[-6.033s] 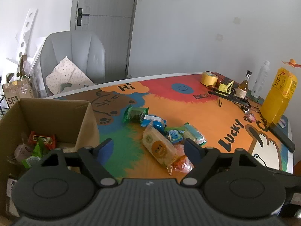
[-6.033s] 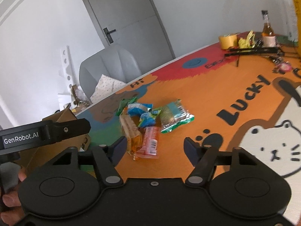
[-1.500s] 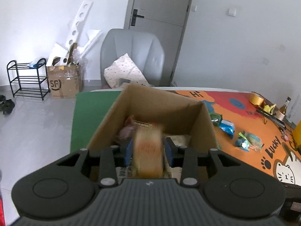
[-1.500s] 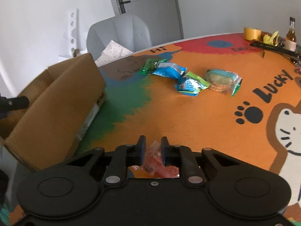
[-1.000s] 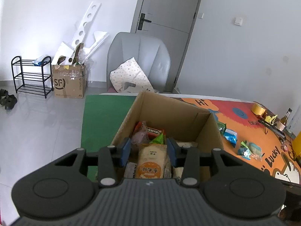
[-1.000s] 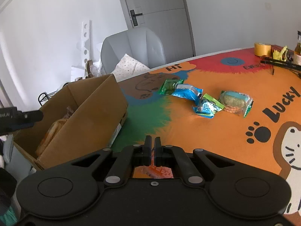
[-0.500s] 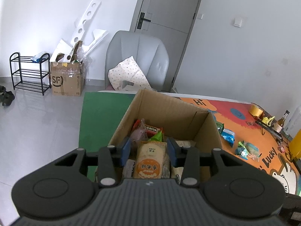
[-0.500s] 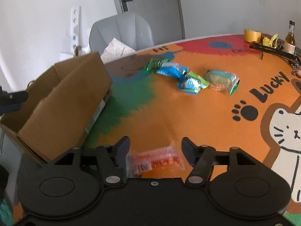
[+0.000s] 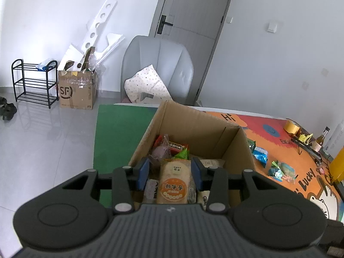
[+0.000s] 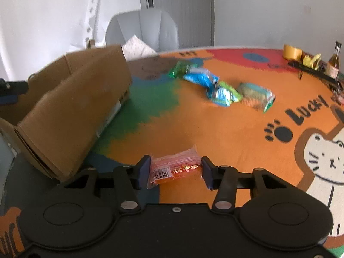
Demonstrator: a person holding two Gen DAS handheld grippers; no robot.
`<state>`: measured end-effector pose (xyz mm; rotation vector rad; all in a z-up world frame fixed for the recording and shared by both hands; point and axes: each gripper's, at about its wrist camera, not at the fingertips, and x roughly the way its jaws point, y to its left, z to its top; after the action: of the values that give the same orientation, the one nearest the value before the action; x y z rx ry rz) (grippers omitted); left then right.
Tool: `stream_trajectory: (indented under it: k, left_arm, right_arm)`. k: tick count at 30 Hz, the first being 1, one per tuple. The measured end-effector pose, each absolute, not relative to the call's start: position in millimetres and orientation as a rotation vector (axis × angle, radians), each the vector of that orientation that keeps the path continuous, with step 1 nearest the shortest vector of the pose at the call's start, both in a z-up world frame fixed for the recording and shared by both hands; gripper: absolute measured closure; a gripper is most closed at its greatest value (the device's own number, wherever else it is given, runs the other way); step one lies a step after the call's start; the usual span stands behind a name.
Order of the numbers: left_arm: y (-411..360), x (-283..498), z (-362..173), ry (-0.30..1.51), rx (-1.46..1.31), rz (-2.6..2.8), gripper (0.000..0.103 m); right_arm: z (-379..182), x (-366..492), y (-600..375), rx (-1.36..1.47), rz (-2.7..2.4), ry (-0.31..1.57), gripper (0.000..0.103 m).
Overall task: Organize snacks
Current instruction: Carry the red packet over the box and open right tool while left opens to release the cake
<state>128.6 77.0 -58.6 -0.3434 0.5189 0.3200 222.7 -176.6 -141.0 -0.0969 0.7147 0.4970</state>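
Pretty plain room: white walls, grey door (image 9: 189,21), shiny grey floor, and a grey chair (image 9: 158,64) with a dotted cushion pushed up to the table. The table (image 10: 193,129) wears a loud cartoon mat, orange mostly, with green and red patches, a paw print, a white cat and "LUCKY" lettering.

The cardboard box (image 9: 200,126) sits open at the table's edge, already half full of snacks. The left gripper (image 9: 169,173) hangs over it, fingers part-way apart; a tan biscuit pack (image 9: 174,182) with an orange circle lies between them, but I can't tell if they're actually pinching it.

Only the left view catches the black shoe rack (image 9: 32,81) and a second carton (image 9: 76,90) stuffed with white foam by the wall.

The right view, a bit blurry, shows the box from outside, plus a loose cluster of green and blue snack packets (image 10: 219,88) mid-table. The right gripper (image 10: 175,168) sits low over the mat, its jaws closing around a small red snack pack (image 10: 175,168) lying crosswise on the orange, pads not quite pressing it yet.
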Motion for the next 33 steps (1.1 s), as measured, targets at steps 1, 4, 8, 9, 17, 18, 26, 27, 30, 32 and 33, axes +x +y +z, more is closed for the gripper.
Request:
stream_trajectory:
  k: [1,4,8,9,17,18,26,27,30,32,33]
  left_arm:
    - [77,128,-58,0.519,-0.341,0.321,0.061]
    - [80,125,-57,0.513,-0.343,0.324,0.061]
    - [82,122,-54,0.501,-0.349,0.315,0.061]
    - [83,121,-54,0.499,-0.348,0.313,0.061]
    - [84,117,-48,0.48,-0.341,0.3,0.061]
    - [85,117,-47,0.478,-0.34,0.301,0.061]
    - [96,116,-43,0.467,-0.341,0.311,0.061]
    - [97,117,-43,0.469,-0.341,0.311,0.061]
    - [101,118,-44,0.472,-0.344,0.31,0.061]
    - [104,118,-44,0.472,-0.347,0.31,0.061]
    - [105,118,-44,0.472,-0.349,0.312,0.062]
  right_arm:
    - [-138,222,-177,-0.082,0.508,0.703,0.055]
    - [-127,221,-172,-0.061,0.529,0.666,0.055]
    - [-106,222,-163,-0.045,0.557,0.616,0.055]
    - [-101,222,-160,-0.045,0.564,0.603,0.055]
    - [-69,225,-128,-0.058,0.658,0.523,0.055]
    - [-66,225,-125,-0.058,0.67,0.517,0.055]
    - [-55,231,-99,-0.072,0.724,0.49,0.055]
    - [-55,233,-96,-0.074,0.731,0.488,0.055]
    - [-53,233,-87,-0.069,0.752,0.485,0.055]
    - [-51,234,-81,-0.064,0.762,0.476,0.051]
    - [-51,234,-78,-0.062,0.769,0.473,0.044]
